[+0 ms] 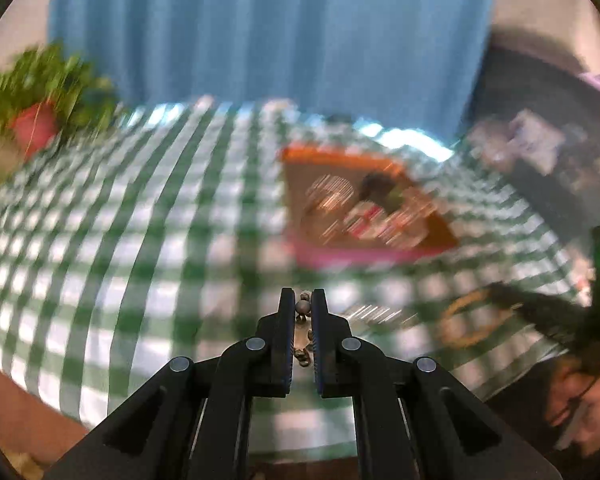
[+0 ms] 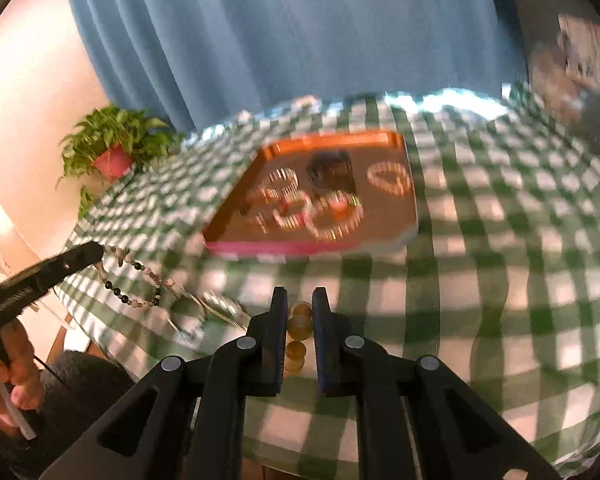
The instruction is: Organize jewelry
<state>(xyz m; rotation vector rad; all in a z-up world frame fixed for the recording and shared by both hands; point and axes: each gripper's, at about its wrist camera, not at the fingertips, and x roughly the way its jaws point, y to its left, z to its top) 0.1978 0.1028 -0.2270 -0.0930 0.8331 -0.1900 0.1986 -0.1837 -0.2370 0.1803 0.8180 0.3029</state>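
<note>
left gripper (image 1: 303, 300) jaws nearly together, pinching a beaded bracelet (image 1: 303, 309): small grey beads sit between the tips, more of the strand hangs below between the fingers. in the right wrist view the same bracelet (image 2: 134, 280) trails from the left gripper's tip (image 2: 85, 254) in a loop of black, white and grey beads over the tablecloth's edge.

right gripper (image 2: 300, 300) jaws close together too, clamped on a gold bead bracelet (image 2: 299, 326); only a few amber-gold beads show in the gap, rest hidden by the fingers. in the left wrist view it (image 1: 470, 320) is a blurred gold ring beside a dark smear, likely the right gripper.

orange-rimmed tray (image 2: 288, 247) with pink front edge sits further back on the green checked tablecloth (image 2: 480, 280). inside: several bead rings and a dark boxy item (image 2: 331, 174), all motion-blurred, can't tell types or count. shiny streak (image 2: 220, 308) near the left bracelet, unreadable.

potted plant (image 2: 114, 148) in red pot at the far left corner, blue curtain (image 2: 292, 40) behind. a hand (image 2: 8, 384) holds the left tool, cut off at the frame edge.
</note>
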